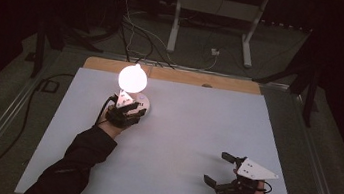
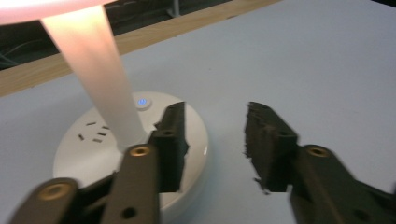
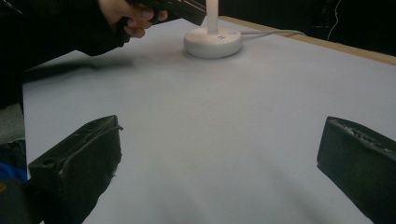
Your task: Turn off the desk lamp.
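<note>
Left gripper at the lit lamp's base, right gripper idle.

The lamp (image 1: pixel 133 78) glows on its round white base (image 2: pixel 88 140) near the far edge of the desk (image 1: pixel 191 130), left of centre, its cable running off behind. The left gripper (image 2: pixel 212 135) hovers low over the near rim of that base, jaws partly apart with nothing between them; one jaw hangs above the rim, the other over bare desk. The small blue-lit button (image 2: pixel 143 101) sits just beyond the jaw tip, beside the stem (image 2: pixel 95 70). I judge the step to be reaching for that button; next, a short push forward and down with one jaw tip, clear of the stem. The right gripper (image 1: pixel 218 169) rests well apart at the near right, jaws wide open and empty.
</note>
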Demonstrator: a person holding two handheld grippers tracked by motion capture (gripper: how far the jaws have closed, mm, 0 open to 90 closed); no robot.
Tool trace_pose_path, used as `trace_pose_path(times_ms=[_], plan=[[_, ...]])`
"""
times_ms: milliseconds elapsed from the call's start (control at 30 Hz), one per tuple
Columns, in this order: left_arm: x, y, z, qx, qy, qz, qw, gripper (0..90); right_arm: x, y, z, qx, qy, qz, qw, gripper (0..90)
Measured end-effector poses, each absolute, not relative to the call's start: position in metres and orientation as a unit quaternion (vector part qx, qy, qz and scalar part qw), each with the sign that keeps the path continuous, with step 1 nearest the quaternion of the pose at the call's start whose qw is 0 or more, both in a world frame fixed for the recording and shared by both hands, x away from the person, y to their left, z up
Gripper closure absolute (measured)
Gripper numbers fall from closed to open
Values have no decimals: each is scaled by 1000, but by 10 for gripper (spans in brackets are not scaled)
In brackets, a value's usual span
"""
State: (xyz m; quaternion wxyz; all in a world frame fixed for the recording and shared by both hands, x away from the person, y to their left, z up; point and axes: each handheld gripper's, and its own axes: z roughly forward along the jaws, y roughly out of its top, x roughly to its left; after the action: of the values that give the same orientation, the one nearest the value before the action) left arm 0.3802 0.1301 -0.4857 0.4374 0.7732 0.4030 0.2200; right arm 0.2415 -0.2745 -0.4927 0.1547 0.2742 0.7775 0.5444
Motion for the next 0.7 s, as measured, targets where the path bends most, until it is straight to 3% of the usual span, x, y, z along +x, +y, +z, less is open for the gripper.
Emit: trace_pose_path(times_ms=[433, 700], plan=[[392, 133, -493, 774, 411, 231, 422, 900, 241, -274, -493, 273, 779, 543, 156, 0], [400, 134, -502, 781, 410, 226, 412, 900, 242, -275, -493, 273, 779, 543, 157, 0]])
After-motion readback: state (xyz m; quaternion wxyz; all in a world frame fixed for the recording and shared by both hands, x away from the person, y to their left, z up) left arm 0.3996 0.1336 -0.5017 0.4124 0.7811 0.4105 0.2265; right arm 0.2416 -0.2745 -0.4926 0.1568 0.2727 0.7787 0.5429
